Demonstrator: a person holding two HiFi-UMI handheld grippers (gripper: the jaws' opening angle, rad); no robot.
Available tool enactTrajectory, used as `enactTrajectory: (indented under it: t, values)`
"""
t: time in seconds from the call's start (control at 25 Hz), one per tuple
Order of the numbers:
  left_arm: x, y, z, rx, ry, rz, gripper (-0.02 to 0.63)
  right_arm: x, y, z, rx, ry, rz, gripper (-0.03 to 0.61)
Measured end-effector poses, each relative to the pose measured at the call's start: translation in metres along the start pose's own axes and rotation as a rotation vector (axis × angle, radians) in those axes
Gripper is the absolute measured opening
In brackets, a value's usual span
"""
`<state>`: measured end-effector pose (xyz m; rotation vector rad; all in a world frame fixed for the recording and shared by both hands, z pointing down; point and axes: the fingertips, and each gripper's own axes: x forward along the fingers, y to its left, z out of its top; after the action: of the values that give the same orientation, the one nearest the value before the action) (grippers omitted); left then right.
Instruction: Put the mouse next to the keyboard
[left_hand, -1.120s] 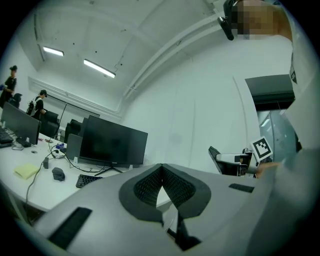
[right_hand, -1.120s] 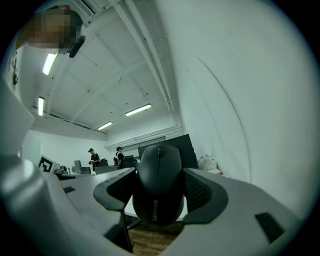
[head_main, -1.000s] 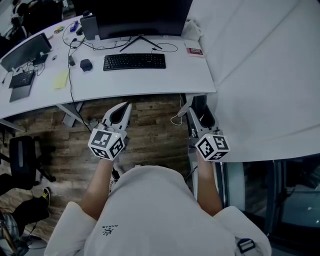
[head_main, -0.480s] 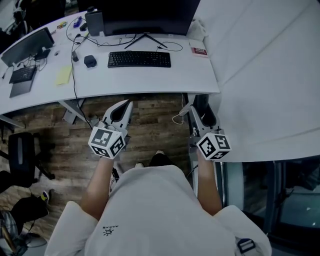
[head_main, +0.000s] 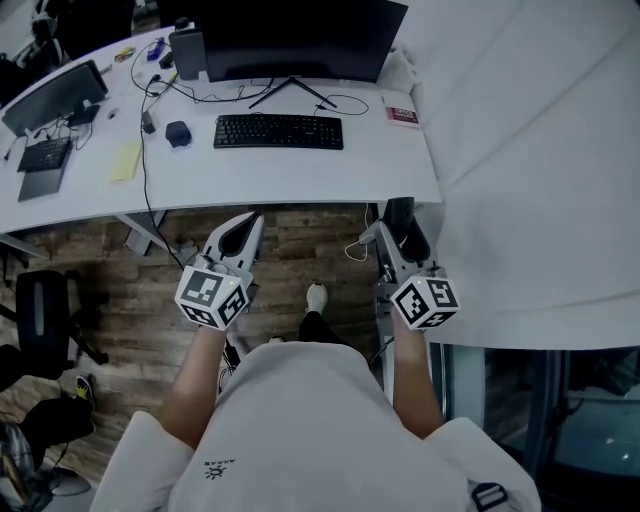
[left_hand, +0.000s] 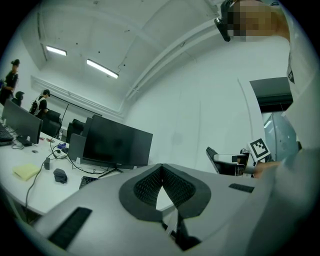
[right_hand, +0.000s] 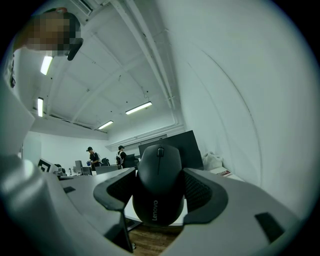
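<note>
A black mouse (right_hand: 160, 192) sits clamped between the jaws of my right gripper (right_hand: 160, 187), which is shut on it. In the head view that gripper (head_main: 398, 232) hangs level above the wooden floor, just short of the desk's front right corner, the mouse (head_main: 405, 222) dark between its jaws. The black keyboard (head_main: 278, 131) lies on the white desk (head_main: 300, 175) in front of the monitor. My left gripper (head_main: 248, 222) also stops short of the desk edge; its tips (left_hand: 161, 167) meet with nothing between them. A second dark mouse (head_main: 178, 133) rests left of the keyboard.
A large black monitor (head_main: 290, 40) stands behind the keyboard, cables around its foot. A red-and-white card (head_main: 403, 115) lies at the desk's right end, a yellow notepad (head_main: 124, 160) at the left. A white wall (head_main: 530, 170) closes the right side. An office chair (head_main: 40, 310) stands left.
The desk has slid lower and nearer in the head view as the person steps toward it; a foot now shows on the floor. Both grippers keep their grip and pose.
</note>
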<state>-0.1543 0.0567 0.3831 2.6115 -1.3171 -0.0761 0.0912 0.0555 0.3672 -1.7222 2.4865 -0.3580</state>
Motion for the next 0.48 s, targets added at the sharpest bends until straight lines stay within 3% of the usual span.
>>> enactTrajectory:
  t: [0.48]
  values:
    - [0.078, 0.027, 0.002, 0.005, 0.021, 0.040, 0.011, 0.077, -0.056, 0.004, 0.014, 0.036, 0.038, 0.302]
